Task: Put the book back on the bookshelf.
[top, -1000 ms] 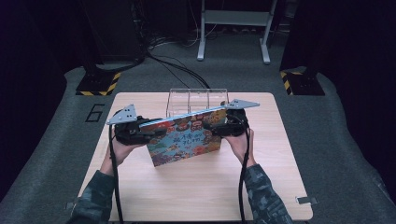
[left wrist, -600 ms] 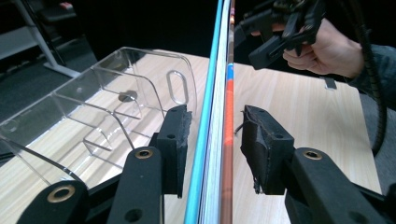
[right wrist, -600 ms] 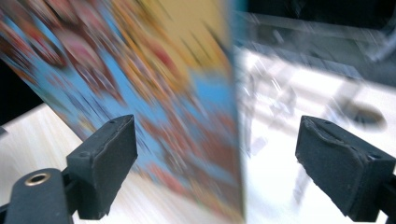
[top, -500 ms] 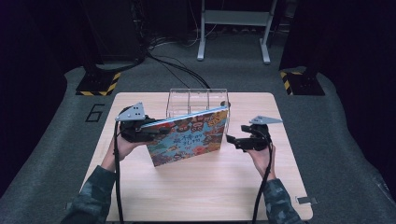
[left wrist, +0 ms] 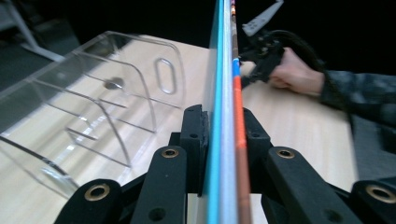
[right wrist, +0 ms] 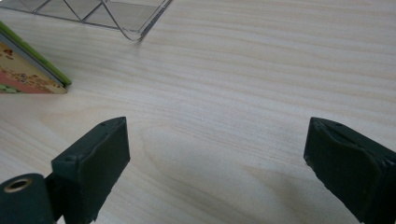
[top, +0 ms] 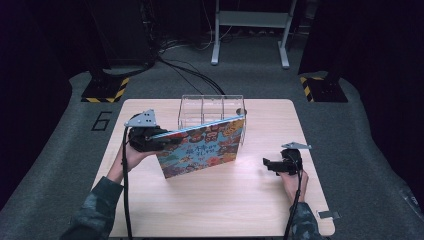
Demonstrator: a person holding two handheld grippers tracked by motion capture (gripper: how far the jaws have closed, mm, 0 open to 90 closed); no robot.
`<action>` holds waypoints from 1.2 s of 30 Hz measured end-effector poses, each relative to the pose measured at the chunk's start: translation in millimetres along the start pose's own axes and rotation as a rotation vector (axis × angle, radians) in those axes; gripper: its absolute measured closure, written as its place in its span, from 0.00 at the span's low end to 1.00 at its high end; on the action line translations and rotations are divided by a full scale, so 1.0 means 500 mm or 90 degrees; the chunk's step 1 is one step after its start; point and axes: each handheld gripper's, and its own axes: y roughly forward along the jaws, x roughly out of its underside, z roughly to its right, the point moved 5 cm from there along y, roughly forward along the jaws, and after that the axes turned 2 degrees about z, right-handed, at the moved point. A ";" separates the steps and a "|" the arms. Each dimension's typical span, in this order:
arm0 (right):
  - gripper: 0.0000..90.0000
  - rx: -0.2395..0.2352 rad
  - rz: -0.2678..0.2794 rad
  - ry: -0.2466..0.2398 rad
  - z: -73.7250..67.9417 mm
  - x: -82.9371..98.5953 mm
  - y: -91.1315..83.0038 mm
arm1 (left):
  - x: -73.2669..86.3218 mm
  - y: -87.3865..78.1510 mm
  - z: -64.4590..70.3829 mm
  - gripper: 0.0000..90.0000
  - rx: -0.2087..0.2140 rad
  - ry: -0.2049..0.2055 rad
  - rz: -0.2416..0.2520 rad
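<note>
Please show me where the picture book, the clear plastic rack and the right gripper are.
picture book (top: 202,147): high view, middle of its colourful cover.
clear plastic rack (top: 200,107): high view, its left front wall.
right gripper (right wrist: 217,161): right gripper view, gap midway between its open jaws.

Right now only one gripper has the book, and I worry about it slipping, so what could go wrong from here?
1. The left gripper clamps the book at one edge alone; the long free end could sag or twist out.
2. The book stands tilted just in front of the clear rack; a swing could knock the rack.
3. The right gripper hangs open, apart from the book, too far off to catch a slip.
</note>
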 end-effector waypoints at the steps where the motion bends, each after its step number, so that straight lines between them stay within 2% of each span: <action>1: 0.07 -0.003 0.002 0.007 0.003 0.002 0.003 | 0.000 -0.001 0.001 0.85 -0.001 0.009 -0.006; 4: 0.08 -0.023 0.007 0.044 0.017 0.014 0.010 | 0.000 0.000 0.004 0.85 -0.013 0.026 -0.008; 6: 0.09 -0.030 0.019 0.051 0.020 0.012 0.007 | 0.001 0.001 0.004 0.86 -0.028 0.057 0.002; 7: 0.10 -0.039 0.026 0.057 0.021 0.012 0.005 | 0.002 0.001 0.002 0.87 -0.030 0.061 0.006; 9: 0.10 -0.047 0.020 0.066 0.024 0.014 0.007 | 0.003 0.001 0.001 0.87 -0.033 0.056 0.009; 11: 0.10 -0.050 0.020 0.059 0.023 0.014 0.008 | 0.001 0.002 0.001 0.86 -0.023 0.036 -0.004; 14: 0.11 -0.054 0.018 0.054 0.020 0.015 0.008 | 0.003 0.006 0.002 0.84 -0.022 0.029 -0.033; 16: 0.11 -0.054 0.016 0.060 0.019 0.015 0.007 | 0.003 0.006 0.001 0.84 -0.027 0.019 -0.028; 19: 0.12 -0.056 0.017 0.058 0.019 0.016 0.007 | 0.002 0.005 -0.003 0.84 -0.027 0.016 -0.021; 20: 0.12 -0.058 0.016 0.058 0.019 0.016 0.007 | 0.002 0.005 -0.006 0.83 -0.035 0.015 -0.018; 21: 0.12 -0.058 0.016 0.058 0.019 0.016 0.007 | 0.002 0.005 -0.008 0.82 -0.034 -0.001 -0.014; 23: 0.12 -0.059 0.018 0.059 0.019 0.016 0.007 | 0.002 0.005 -0.010 0.81 -0.031 -0.004 -0.015; 25: 0.13 -0.060 0.020 0.064 0.019 0.016 0.007 | 0.002 0.005 -0.009 0.81 -0.027 -0.001 -0.010; 28: 0.13 -0.061 0.020 0.064 0.019 0.016 0.006 | 0.003 0.005 -0.005 0.83 -0.027 0.020 -0.007; 31: 0.14 -0.062 0.020 0.064 0.019 0.016 0.006 | 0.004 0.005 -0.002 0.85 -0.033 0.042 0.026; 32: 0.14 -0.061 0.021 0.065 0.019 0.016 0.006 | 0.004 0.005 -0.001 0.86 -0.036 0.041 0.031; 33: 0.15 -0.061 0.021 0.065 0.020 0.016 0.006 | 0.005 0.006 0.000 0.86 -0.040 0.053 0.038; 36: 0.15 -0.062 0.021 0.065 0.020 0.016 0.006 | 0.005 0.006 0.003 0.87 -0.048 0.054 0.043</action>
